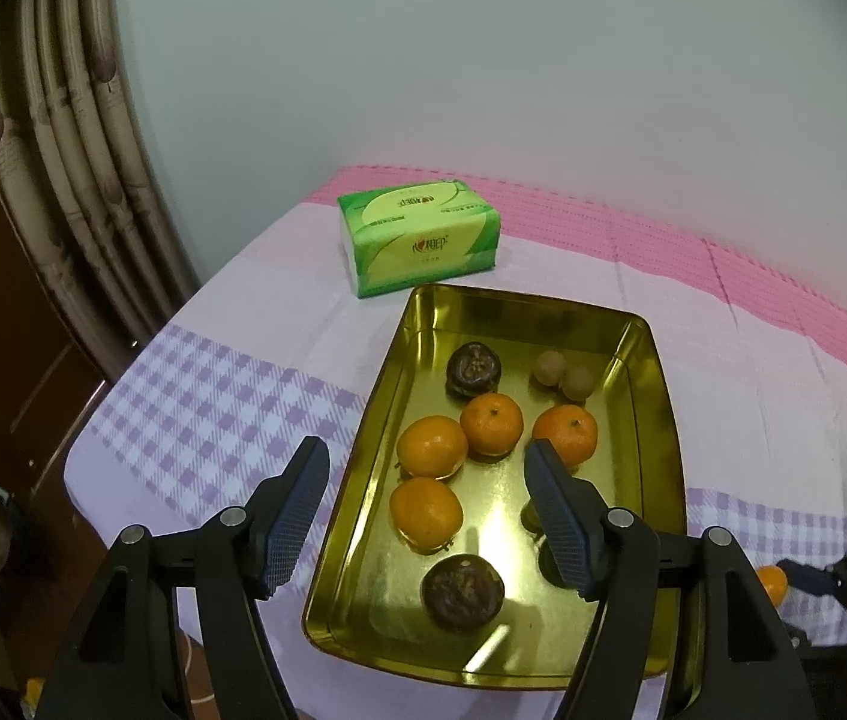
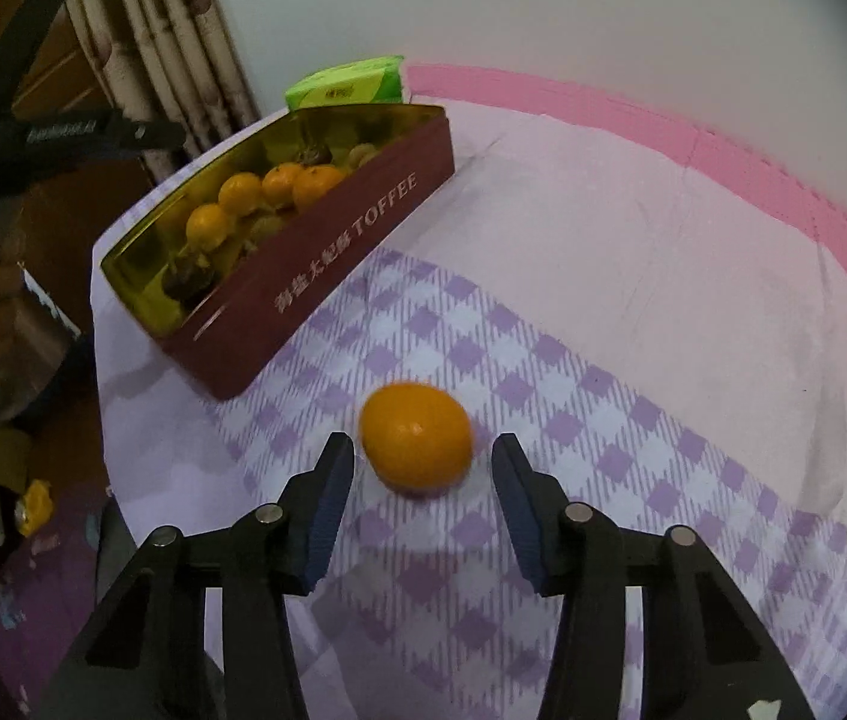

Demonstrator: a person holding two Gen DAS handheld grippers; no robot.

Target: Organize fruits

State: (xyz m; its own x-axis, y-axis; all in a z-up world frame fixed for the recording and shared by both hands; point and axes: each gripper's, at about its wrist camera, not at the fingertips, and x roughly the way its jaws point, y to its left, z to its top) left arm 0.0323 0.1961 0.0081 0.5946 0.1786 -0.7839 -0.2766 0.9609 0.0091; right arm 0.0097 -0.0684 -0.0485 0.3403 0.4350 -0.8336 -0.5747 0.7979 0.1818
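My right claw (image 2: pixel 423 471) is spread wide, its 2 fingers flanking the loose round orange tangerine (image 2: pixel 416 435) on the purple-checked tablecloth (image 2: pixel 573 396), not yet touching it. I judge the step in hand is the grasp: I should ease forward until the fruit sits between the ribbed blue pads (image 2: pixel 327 516), then close gently, since it rolls easily. My left claw (image 1: pixel 426 513) hangs spread and empty above the gold-lined rectangular toffee tin (image 1: pixel 657 420), where 4 tangerines already lie.

Fruit (image 1: pixel 531 517) behind hand-held gripper (image 1: pixel 426 456)
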